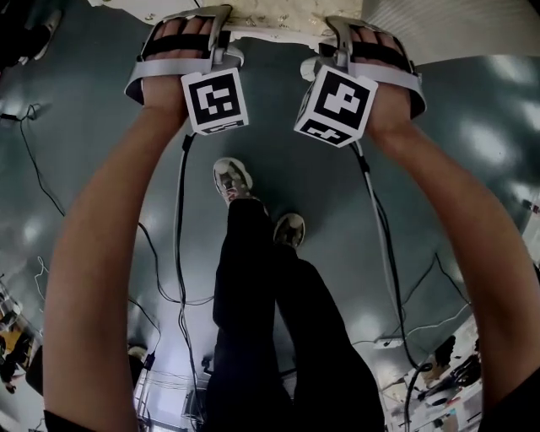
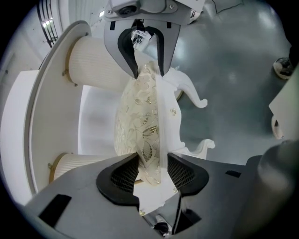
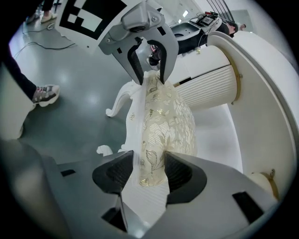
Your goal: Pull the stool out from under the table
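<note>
The stool (image 2: 140,107) has a cream and gold brocade seat on a white frame with curled legs (image 2: 191,93). It lies along the jaws, partly beneath the white table (image 2: 46,93) with ribbed round pedestals (image 2: 93,60). My left gripper (image 2: 150,163) is shut on one end of the seat edge, and my right gripper (image 3: 148,165) is shut on the other end of the stool (image 3: 168,121). Each gripper view shows the other gripper clamped at the far end. In the head view both grippers, left (image 1: 219,21) and right (image 1: 337,29), reach up to the stool (image 1: 274,21) at the top edge.
The person's legs and shoes (image 1: 232,179) stand on the grey floor just behind the grippers. Black cables (image 1: 179,253) trail across the floor on both sides. Equipment and clutter (image 1: 439,371) sit at the lower right. The table's rim (image 3: 261,93) curves beside the stool.
</note>
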`<state>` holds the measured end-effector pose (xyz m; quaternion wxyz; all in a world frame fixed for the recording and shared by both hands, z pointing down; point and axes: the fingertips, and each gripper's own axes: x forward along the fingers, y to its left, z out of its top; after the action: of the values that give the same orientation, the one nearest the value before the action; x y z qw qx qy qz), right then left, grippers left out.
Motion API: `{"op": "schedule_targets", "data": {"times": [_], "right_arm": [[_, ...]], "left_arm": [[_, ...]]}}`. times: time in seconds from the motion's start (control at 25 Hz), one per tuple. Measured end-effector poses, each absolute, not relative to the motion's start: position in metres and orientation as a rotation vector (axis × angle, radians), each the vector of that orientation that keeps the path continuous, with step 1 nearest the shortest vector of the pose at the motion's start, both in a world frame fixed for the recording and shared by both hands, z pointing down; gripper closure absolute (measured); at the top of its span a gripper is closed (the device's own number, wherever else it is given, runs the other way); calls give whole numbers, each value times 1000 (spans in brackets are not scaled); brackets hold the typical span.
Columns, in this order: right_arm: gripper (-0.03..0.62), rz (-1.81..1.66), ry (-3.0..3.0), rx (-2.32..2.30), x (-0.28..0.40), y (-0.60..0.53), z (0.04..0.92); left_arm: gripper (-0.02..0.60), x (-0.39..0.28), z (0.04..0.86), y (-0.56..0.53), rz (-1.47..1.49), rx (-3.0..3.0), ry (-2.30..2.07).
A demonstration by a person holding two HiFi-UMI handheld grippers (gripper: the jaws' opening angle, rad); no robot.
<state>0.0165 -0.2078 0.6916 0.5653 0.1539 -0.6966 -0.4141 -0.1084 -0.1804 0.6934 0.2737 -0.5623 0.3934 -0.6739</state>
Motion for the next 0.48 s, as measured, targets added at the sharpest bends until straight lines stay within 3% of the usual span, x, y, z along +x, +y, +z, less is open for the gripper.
{"op": "schedule_targets", "data": {"times": [0.48], "right_arm": [[387,-945,-1639,360,24,-121,693]], "left_arm": [[379,-97,692,-97,-1799,-1551,1097]]}}
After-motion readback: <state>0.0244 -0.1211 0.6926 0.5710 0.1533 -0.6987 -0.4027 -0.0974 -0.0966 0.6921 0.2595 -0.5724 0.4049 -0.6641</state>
